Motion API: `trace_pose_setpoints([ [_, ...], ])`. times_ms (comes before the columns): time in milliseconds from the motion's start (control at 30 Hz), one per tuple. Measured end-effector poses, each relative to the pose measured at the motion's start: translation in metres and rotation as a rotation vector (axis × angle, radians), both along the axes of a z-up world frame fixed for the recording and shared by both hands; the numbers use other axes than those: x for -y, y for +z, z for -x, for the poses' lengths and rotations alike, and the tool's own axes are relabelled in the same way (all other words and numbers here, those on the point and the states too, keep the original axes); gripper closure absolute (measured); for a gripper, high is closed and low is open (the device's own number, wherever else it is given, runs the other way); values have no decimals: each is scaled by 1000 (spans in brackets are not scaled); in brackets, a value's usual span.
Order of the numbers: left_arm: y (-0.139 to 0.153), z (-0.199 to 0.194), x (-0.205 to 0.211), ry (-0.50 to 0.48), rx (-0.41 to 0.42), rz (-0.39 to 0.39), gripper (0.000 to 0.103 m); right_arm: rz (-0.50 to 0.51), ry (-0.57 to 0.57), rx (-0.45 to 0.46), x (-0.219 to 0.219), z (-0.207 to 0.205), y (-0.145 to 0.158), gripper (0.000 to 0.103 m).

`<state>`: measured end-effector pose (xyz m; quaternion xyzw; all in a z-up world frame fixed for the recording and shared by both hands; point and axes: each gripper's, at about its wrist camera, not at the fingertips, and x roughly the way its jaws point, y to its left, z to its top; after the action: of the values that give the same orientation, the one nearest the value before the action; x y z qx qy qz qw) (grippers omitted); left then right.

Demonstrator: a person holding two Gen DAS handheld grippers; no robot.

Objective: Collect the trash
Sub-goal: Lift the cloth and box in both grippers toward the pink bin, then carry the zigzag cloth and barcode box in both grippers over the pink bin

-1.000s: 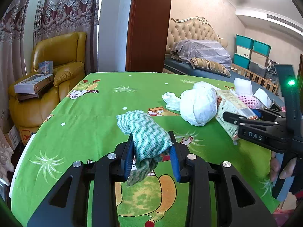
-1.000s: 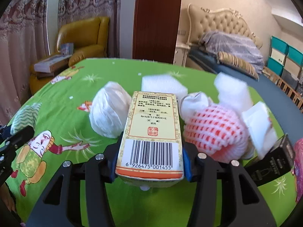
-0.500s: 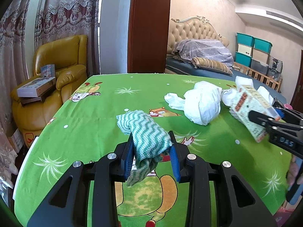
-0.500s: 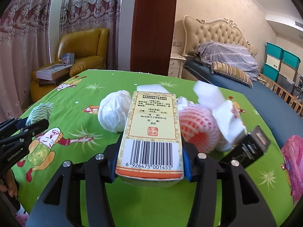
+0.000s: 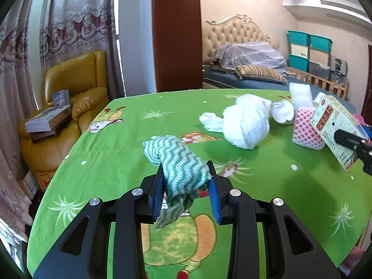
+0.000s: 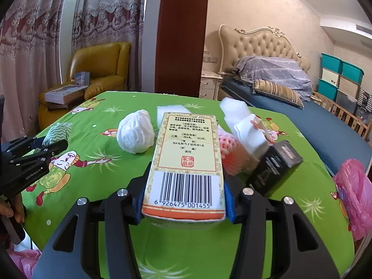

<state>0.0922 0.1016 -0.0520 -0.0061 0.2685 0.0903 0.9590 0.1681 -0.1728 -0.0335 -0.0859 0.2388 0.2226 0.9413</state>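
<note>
A: What does the left gripper point(image 5: 186, 191) hold?

B: Its jaws are clamped on a green-and-white zigzag cloth point(image 5: 180, 165), near the table's point(image 5: 116, 144) left side.

A: And the right gripper point(image 6: 183, 200)?

B: Its jaws are clamped on a yellow carton point(image 6: 186, 160), barcode end nearest. Beyond it lie a white wad point(image 6: 136, 134), pink foam netting point(image 6: 229, 153) and a black box point(image 6: 274, 167). A pink bag point(image 6: 353, 193) hangs at the far right.

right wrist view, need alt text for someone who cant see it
The right gripper clamps a cream carton with a barcode, above a green cartoon-print tablecloth. Beyond it lie a white wad, pink foam netting and a black box; the left gripper holds a green-striped cloth.
</note>
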Motion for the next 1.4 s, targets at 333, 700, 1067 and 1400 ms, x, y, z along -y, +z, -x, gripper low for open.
trace_pose_setpoints([
  [333,2,-2,51,-131,-18,-46,71,-64,-67,8,46,3,-2,53],
  [700,7,-3,84,-207,-20,-52,71,-100,-142,24,100,14,-13,53],
  [1067,12,-4,118,-310,-13,-69,71,-142,-183,27,137,23,-21,53],
  [1400,14,-9,137,-386,-7,-24,71,-146,-192,56,161,33,-22,53],
])
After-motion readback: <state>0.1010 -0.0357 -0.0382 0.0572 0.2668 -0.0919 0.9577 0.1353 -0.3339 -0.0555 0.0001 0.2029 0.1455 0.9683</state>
